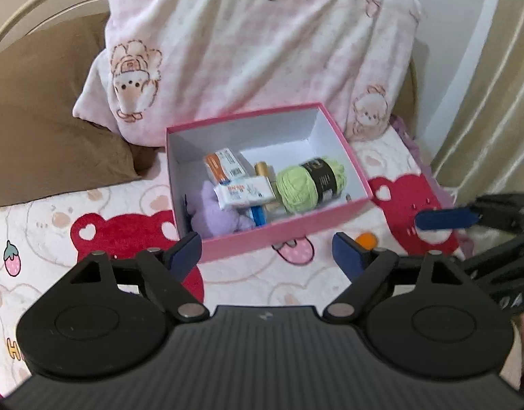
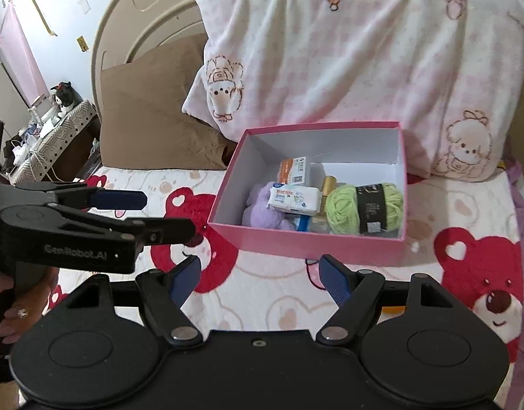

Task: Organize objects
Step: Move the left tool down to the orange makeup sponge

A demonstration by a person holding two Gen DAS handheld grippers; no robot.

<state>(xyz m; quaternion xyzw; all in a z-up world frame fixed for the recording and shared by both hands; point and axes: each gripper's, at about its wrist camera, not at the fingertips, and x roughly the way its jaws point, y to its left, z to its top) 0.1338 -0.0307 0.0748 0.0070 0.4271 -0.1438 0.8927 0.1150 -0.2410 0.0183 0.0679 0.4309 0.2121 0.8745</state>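
We see both claws hanging released above the bed, nothing between the jaws of either: the left claw point(image 1: 267, 249) and the right claw point(image 2: 260, 271) each look down on the pink box point(image 1: 282, 227), which sits on the bedspread point(image 1: 50, 218) at 12 o'clock from each of them, in front of the blanket point(image 1: 255, 41).

Inside the box we count one ball of green yarn point(image 1: 308, 184) at 3 o'clock, one purple plush point(image 1: 215, 213) at 7 o'clock, one white packet point(image 1: 244, 192) lying across the middle, one orange and white carton point(image 1: 225, 165) toward 11 o'clock, one gold-capped bottle point(image 1: 263, 170) beside the yarn, and something blue point(image 1: 258, 214) half buried under the packet, which we cannot identify.

Outside the box, one small orange thing point(image 1: 365, 239) lies on the bedspread at 5 o'clock from it, just past our left claw's right finger; it is mostly hidden.

We judge the yarn and plush to be light and soft, so a squeeze across the middle would hold them, though they will give. The carton and packet look light and thin-walled and would dent; we would take them across their narrow sides. The bottle is stiff, smooth and probably slippery, best gripped round the body. The box itself is cardboard, and its walls would flex if lifted by one rim.
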